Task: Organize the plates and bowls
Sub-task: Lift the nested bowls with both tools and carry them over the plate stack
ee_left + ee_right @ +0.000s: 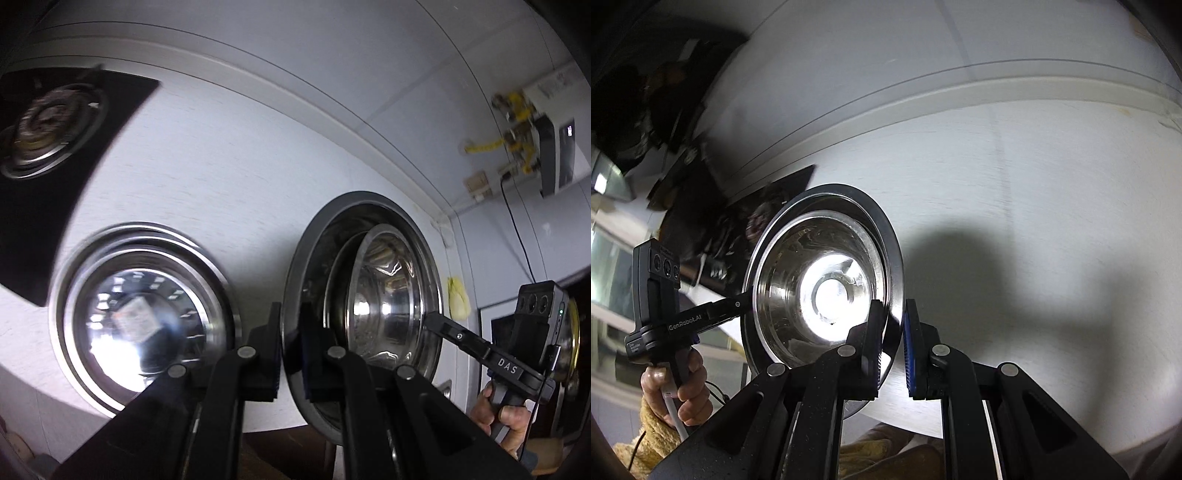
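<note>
A steel plate (314, 236) with a steel bowl (388, 295) in it is held up off the white counter (221, 155), tilted. My left gripper (290, 354) is shut on the plate's near rim. My right gripper (892, 350) clamps the opposite rim of the same plate (886, 236), around the bowl (812, 280); it also shows in the left wrist view (428, 319). A second steel bowl (144, 314) sits on the counter to the left, blurred.
A black gas hob with a burner (51, 122) lies at the counter's far left. Yellow gas fittings (517, 122) and a wall heater (557, 155) are at the right. The wall runs behind the counter.
</note>
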Action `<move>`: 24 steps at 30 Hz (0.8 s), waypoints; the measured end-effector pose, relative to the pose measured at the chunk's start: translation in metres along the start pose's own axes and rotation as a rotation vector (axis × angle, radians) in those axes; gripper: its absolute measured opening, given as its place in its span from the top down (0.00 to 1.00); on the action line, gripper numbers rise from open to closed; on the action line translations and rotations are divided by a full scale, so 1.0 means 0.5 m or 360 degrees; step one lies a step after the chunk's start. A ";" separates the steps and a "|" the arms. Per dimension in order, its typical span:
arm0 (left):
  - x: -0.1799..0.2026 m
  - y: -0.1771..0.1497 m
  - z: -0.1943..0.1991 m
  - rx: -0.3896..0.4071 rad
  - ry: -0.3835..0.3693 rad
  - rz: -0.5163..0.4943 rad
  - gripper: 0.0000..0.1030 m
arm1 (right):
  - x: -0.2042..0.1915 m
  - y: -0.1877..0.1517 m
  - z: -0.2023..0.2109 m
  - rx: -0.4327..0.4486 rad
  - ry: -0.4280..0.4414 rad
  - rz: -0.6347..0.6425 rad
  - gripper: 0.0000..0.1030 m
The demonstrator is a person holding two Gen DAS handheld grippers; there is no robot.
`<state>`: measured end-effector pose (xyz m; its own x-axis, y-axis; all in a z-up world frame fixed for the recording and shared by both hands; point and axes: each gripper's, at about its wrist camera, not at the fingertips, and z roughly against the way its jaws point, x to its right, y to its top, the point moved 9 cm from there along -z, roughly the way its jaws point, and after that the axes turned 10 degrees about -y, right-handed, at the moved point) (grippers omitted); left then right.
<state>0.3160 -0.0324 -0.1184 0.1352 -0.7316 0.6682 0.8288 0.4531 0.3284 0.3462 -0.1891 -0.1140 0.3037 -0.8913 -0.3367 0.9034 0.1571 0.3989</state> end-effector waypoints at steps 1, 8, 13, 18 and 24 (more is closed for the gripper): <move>-0.005 0.004 0.013 0.0013 0.0011 0.0001 0.93 | -0.013 0.001 -0.003 -0.0001 0.0009 0.0010 0.91; -0.065 0.017 0.099 0.0069 0.0003 0.0018 0.93 | -0.097 -0.009 -0.015 0.0031 0.0019 0.0049 0.91; -0.134 0.011 0.144 0.0031 -0.0008 0.0061 0.93 | -0.159 -0.035 -0.039 0.0032 -0.0002 -0.0008 0.90; -0.175 0.015 0.191 -0.0002 0.0002 0.0031 0.93 | -0.197 -0.057 -0.045 0.0028 0.0001 -0.0087 0.90; -0.215 0.003 0.219 0.0015 0.0016 0.0051 0.93 | -0.227 -0.084 -0.062 -0.0017 -0.0025 -0.0069 0.90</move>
<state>0.2434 0.1024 -0.1167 0.1670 -0.7216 0.6718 0.8189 0.4810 0.3131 0.2830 -0.0813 -0.1189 0.2593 -0.9040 -0.3400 0.9189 0.1225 0.3751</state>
